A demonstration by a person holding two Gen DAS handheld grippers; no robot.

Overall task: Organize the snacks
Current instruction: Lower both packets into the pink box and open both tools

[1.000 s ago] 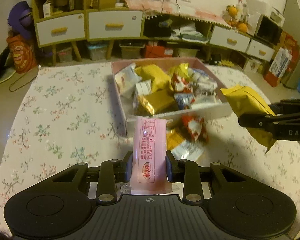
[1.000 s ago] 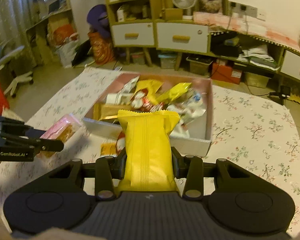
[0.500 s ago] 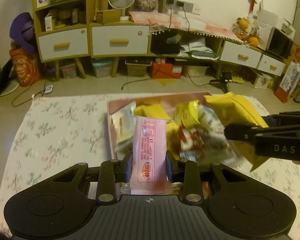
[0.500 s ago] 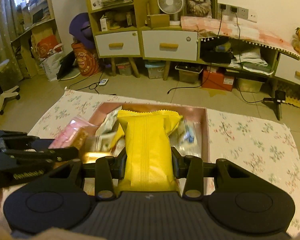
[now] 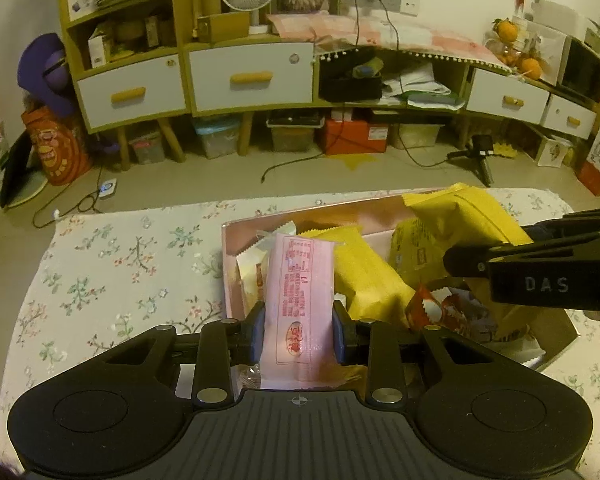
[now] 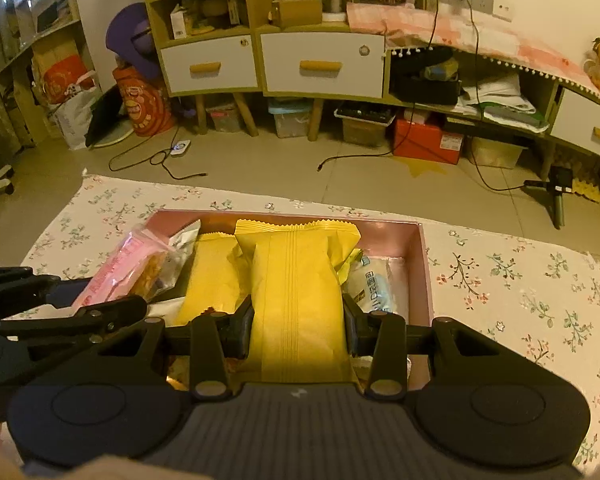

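Table under a floral tablecloth, white with small flower sprigs, covering the whole top. Pink open box sits directly on the cloth, around 1 o'clock from table centre in the left wrist view, filled with snack packets. Remaining cloth bare.

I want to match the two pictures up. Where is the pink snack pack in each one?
Left wrist view: pink snack pack at bottom centre, clamped in the left claw.
Right wrist view: same pack at the left edge, slanting over the box.
Shared landmark: the pink box of snacks beneath both.
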